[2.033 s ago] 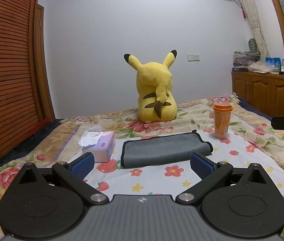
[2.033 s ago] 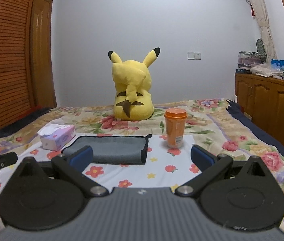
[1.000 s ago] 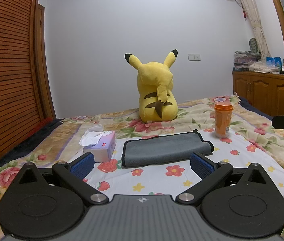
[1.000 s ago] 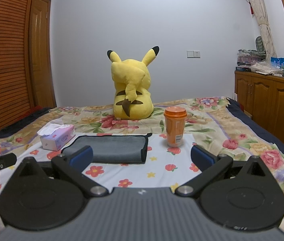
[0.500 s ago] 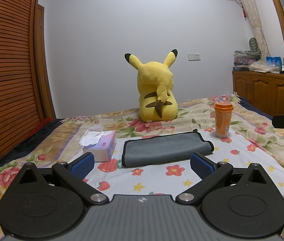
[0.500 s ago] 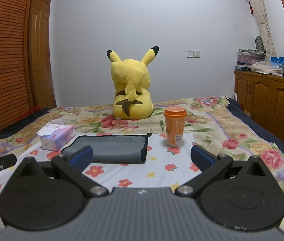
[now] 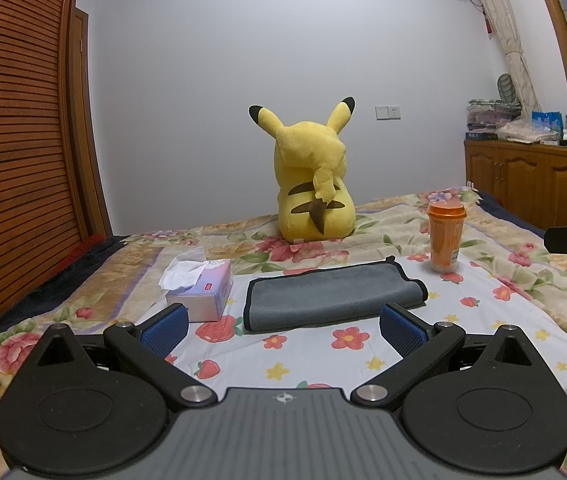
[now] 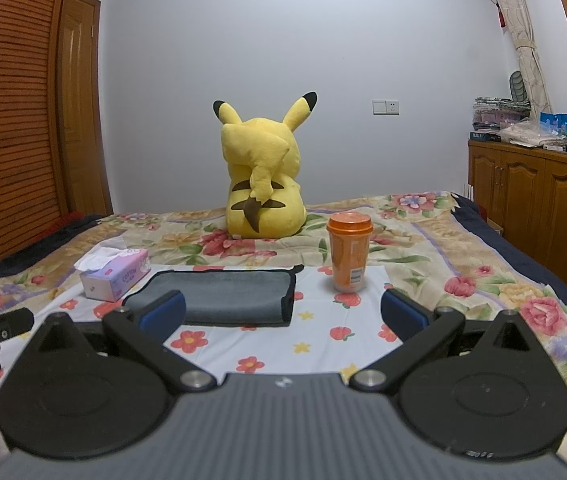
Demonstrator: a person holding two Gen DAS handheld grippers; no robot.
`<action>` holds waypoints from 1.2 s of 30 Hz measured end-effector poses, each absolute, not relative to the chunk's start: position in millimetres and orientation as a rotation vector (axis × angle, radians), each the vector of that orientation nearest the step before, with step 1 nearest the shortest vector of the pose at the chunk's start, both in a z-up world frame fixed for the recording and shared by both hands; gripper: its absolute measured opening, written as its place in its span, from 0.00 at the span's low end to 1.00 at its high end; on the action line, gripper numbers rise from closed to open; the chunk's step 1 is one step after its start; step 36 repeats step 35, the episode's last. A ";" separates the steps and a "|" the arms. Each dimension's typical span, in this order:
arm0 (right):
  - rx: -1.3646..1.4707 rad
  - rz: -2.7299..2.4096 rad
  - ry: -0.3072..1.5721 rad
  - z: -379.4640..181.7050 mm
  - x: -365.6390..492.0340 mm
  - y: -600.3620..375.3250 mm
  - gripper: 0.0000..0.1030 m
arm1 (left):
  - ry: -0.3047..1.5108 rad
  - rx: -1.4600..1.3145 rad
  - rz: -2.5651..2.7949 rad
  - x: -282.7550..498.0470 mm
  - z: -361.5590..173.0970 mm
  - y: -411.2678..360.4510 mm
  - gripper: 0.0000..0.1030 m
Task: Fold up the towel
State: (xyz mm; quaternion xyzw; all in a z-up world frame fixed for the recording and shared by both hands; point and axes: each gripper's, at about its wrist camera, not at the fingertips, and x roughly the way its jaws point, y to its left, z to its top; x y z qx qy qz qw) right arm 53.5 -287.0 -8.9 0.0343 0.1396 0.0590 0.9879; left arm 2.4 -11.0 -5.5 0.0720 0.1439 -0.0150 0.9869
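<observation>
ahead of each wide-open, empty hand-held gripper (image 7: 283, 330) (image 8: 283, 312) lies the folded towel (image 7: 333, 294).

Grey towel (image 7: 331, 294), floral bedspread (image 7: 523, 280)

A yellow plush (image 7: 312, 184) sits on the floral bedspread (image 7: 383, 228), back turned. A tissue box (image 7: 203, 292) lies nearer and left of the plush, an orange cup (image 7: 445, 240) nearer and right. A cabinet (image 8: 535, 208) stands farther right, its top cluttered, perhaps with bottles.
</observation>
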 end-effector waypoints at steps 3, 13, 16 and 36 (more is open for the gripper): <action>0.068 0.119 0.279 -9.3 53.0 -286.8 1.00 | 0.289 0.145 -0.030 2.5 -5.5 -11.1 1.00; 0.069 0.119 0.280 -9.2 53.1 -287.1 1.00 | 0.290 0.145 -0.029 2.6 -5.4 -11.0 1.00; 0.069 0.119 0.281 -9.2 53.0 -287.1 1.00 | 0.289 0.145 -0.030 2.4 -5.3 -11.3 1.00; 0.070 0.119 0.281 -9.2 53.2 -287.4 1.00 | 0.290 0.146 -0.030 2.6 -5.2 -11.7 1.00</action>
